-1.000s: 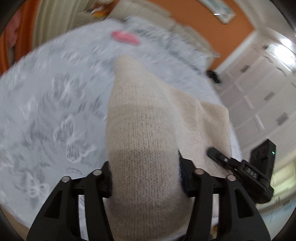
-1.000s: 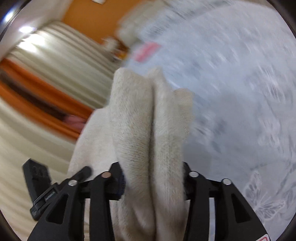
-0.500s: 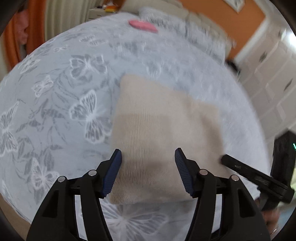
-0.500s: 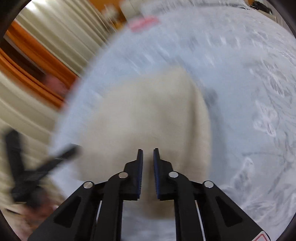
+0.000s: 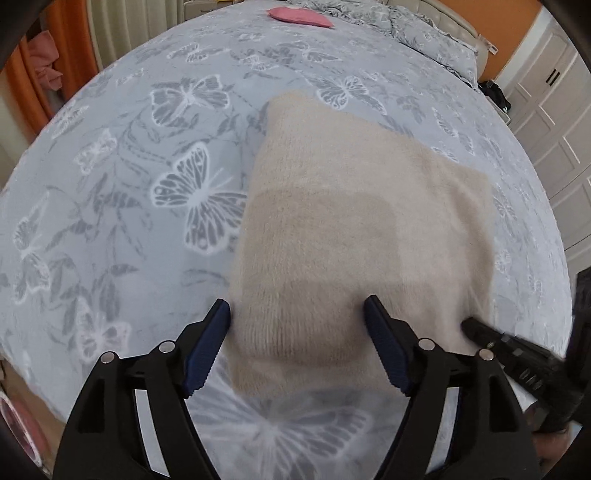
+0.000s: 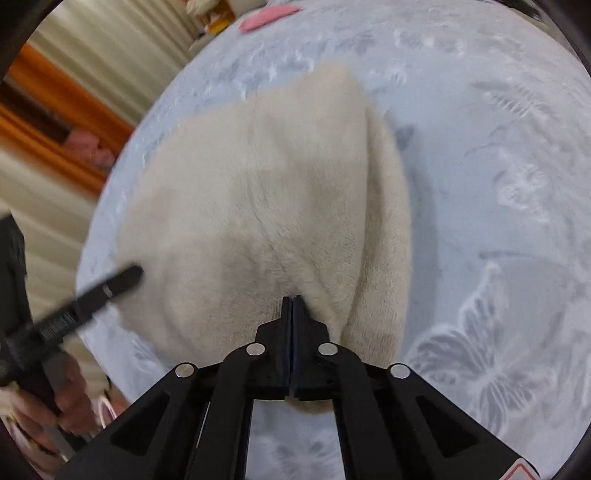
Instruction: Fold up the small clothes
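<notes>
Sweater (image 5: pixel 354 236) dropped flat; left gripper (image 5: pixel 297 321) opening, right gripper (image 6: pixel 292 301) closed.

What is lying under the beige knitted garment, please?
The beige knitted garment lies on a grey butterfly-print bedspread, visible all around it. Whatever is directly beneath it, or folded inside, is covered.

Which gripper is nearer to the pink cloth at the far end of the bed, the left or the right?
Neither clearly: the pink cloth lies far across the bed from both. The left gripper and right gripper both sit at the near edge of the beige sweater.
</notes>
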The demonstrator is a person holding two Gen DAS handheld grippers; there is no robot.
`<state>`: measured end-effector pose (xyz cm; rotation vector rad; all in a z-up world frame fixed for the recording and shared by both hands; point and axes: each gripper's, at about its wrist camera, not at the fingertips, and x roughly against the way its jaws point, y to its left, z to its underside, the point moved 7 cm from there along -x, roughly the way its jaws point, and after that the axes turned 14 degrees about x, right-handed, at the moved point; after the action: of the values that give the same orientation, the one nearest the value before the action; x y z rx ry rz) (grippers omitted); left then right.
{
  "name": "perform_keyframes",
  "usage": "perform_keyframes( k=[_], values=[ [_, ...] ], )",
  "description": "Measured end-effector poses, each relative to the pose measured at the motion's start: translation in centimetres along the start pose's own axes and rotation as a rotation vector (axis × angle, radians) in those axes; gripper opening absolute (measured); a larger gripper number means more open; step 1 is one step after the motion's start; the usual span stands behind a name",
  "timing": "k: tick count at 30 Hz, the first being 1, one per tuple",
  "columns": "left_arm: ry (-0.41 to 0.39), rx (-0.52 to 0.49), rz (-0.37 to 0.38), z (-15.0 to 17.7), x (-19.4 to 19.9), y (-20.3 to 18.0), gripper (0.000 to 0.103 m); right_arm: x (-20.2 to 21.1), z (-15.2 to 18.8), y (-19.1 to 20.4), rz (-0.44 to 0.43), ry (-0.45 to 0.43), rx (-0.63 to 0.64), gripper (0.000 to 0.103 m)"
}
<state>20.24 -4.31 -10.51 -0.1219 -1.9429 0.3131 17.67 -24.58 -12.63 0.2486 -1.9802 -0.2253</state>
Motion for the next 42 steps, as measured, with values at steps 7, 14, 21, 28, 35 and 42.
perform_keyframes(
  k=[7,14,21,28,35,42],
  values=[
    [-0.101,-0.086,-0.055,0.9,4.9,-0.6,0.072,7.9,-1.7,2.0,0.194,-0.156,0.094,0.014],
    [-0.247,-0.125,-0.082,1.9,9.3,-0.9,0.088,11.7,1.3,-0.3,0.307,-0.238,0.067,0.048],
    [-0.286,-0.118,-0.102,4.5,9.7,-0.5,0.091,11.7,6.7,-2.6,0.337,-0.223,0.004,0.057],
    [-0.269,-0.154,-0.13,7.1,8.6,0.1,0.091,12.0,8.3,-2.1,0.329,-0.254,-0.044,0.064],
    [-0.262,-0.132,-0.121,7.1,8.3,0.4,0.091,11.2,8.2,-0.3,0.408,-0.223,0.065,0.068],
    [-0.243,-0.104,-0.122,7.2,8.0,0.9,0.091,10.4,8.5,0.2,0.441,-0.194,0.107,0.068]
  ],
)
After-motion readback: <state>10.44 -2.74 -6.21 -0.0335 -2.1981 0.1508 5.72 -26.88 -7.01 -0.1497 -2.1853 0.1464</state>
